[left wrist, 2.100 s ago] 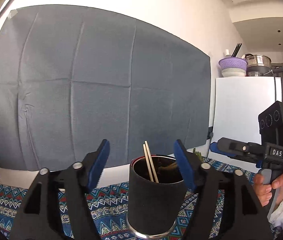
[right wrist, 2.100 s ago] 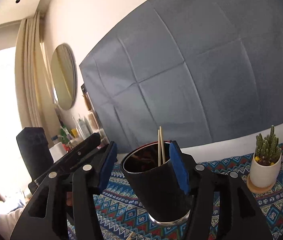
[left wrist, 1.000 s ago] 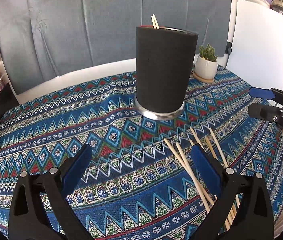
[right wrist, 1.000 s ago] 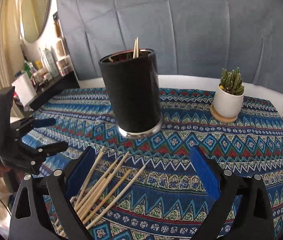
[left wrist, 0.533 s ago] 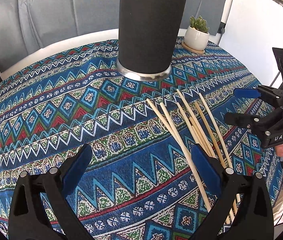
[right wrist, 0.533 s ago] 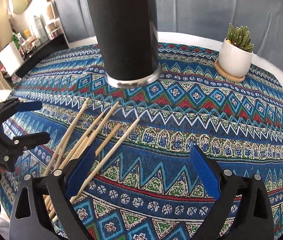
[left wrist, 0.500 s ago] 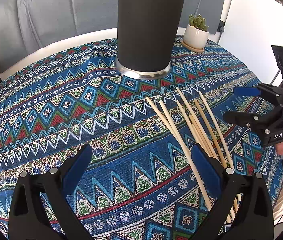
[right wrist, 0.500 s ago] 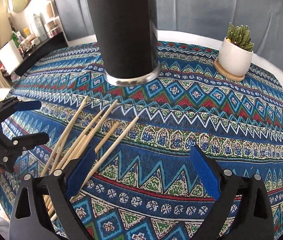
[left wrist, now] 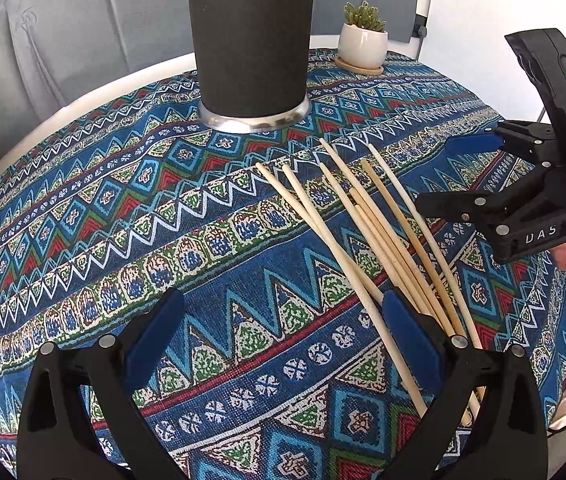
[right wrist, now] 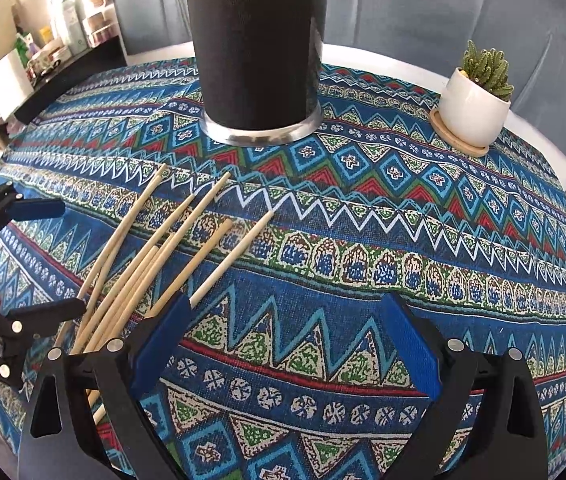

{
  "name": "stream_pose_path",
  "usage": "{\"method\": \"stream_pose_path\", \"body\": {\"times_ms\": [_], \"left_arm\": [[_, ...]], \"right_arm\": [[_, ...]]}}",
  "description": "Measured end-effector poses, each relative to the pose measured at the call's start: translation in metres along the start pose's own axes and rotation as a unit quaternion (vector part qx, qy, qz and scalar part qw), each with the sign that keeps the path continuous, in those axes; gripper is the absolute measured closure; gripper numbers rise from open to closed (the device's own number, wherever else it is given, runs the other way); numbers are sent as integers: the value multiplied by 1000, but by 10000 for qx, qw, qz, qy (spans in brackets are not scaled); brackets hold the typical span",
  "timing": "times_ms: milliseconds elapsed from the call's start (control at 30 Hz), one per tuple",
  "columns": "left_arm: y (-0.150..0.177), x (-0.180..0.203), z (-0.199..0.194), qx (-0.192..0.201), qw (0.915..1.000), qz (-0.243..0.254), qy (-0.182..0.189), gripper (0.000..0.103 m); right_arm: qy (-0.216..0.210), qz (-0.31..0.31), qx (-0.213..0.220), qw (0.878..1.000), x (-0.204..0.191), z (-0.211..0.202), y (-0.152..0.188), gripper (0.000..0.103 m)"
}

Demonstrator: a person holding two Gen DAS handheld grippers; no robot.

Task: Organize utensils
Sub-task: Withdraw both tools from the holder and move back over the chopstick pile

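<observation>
Both grippers hover spread wide and empty: left gripper [left wrist: 283, 334], right gripper [right wrist: 287, 334]. The loose chopsticks [left wrist: 367, 232] lie fanned between them (black holder [left wrist: 251, 36] straight ahead). Pick-up comes next, I reckon: pinch one stick.

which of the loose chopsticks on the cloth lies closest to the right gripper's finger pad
The rightmost chopstick in the right wrist view, apart from the bunch: its lower end reaches the right gripper's left pad.

Both the left gripper [left wrist: 281, 330] and the right gripper [right wrist: 285, 330] are matte black plastic with silver screws and blue ribbed fingertip pads [left wrist: 411, 336]. The right gripper's body carries white "DAS" lettering, a green indicator light and a thin black cable.
</observation>
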State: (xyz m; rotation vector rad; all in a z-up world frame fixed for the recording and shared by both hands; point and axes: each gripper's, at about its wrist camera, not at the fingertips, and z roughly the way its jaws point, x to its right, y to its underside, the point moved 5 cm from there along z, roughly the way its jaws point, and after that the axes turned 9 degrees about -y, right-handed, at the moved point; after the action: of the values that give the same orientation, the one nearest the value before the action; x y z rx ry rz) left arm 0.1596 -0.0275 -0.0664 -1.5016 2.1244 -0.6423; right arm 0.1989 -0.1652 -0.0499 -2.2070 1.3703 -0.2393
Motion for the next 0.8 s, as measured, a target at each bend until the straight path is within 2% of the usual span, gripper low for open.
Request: {"method": "stream_pose_path", "body": {"times_ms": [200,400,500,600,800], "left_arm": [[4,-5,2,16,9998,62,-176,5],[4,-4,3,15,9998,53,-188,5],[4,-3,3,14,9998,52,-179,5],[3,-3,4,14,9998,57,-168,5],[4,-3,5,13,9998,64,-168,5]], "right_arm": [[-163,181,-114,9996,-3,1,1,12],[-40,104,-212,9997,-12,2,-1,10],[301,-91,-432,9986,-14,4,1,8],[356,-320,-462,9978,-16,1,1,8],[-72,263,-476,9985,-1,4,6,7]]}}
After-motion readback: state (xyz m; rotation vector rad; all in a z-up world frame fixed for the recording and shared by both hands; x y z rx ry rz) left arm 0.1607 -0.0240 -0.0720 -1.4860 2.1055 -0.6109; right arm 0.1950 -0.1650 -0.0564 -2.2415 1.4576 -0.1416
